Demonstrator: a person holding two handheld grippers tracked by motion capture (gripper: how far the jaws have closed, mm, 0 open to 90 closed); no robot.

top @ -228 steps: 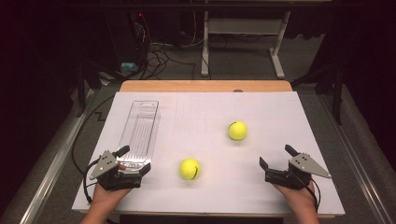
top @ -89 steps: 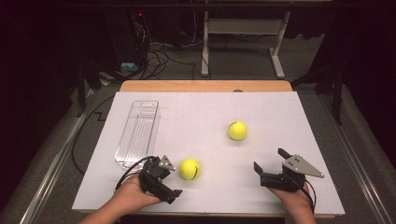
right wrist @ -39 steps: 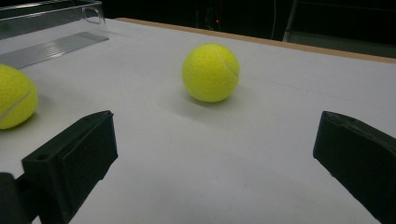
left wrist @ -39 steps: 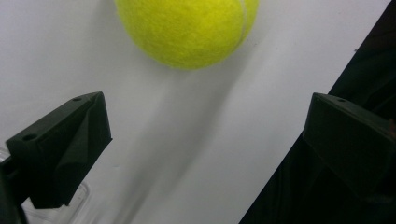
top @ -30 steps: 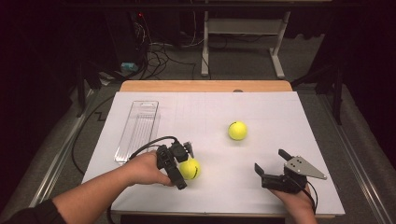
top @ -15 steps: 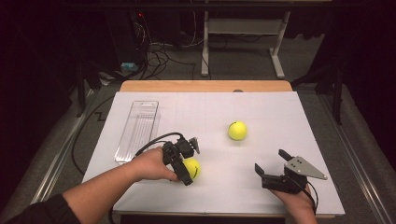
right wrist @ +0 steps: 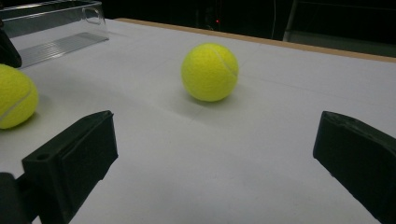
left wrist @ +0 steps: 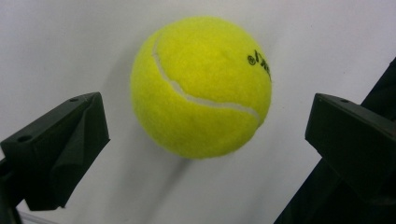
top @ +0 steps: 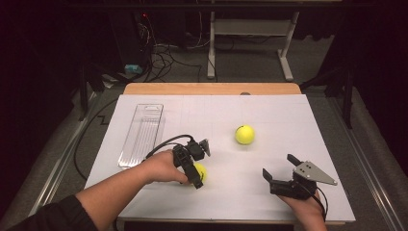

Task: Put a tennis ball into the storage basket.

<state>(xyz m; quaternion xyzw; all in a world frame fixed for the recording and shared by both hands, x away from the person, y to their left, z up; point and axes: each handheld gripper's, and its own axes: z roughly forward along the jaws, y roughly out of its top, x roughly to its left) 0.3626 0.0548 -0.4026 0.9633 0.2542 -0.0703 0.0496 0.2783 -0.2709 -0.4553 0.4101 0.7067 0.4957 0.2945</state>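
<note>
Two yellow tennis balls lie on the white table. The near ball (top: 200, 172) (left wrist: 201, 86) (right wrist: 14, 95) sits between the spread jaws of my left gripper (top: 196, 168) (left wrist: 205, 140), which points steeply down over it; the jaws stand apart from the ball on both sides. The far ball (top: 245, 134) (right wrist: 209, 71) rests alone near the table's middle. My right gripper (top: 281, 173) (right wrist: 210, 158) is open and low near the front right edge, facing the far ball from a distance. A clear plastic tray (top: 142, 134) (right wrist: 51, 28) lies lengthwise at the left.
White paper covers the table (top: 288, 120), with a wooden strip along its far edge. A black cable (top: 163, 142) trails from the left gripper beside the tray. Beyond the table are a dark floor, cables and a white desk frame (top: 250, 33).
My left gripper has travelled from beside the tray to the near ball and tipped down over it, jaws open around it. The right gripper has barely moved. Both balls stay put.
</note>
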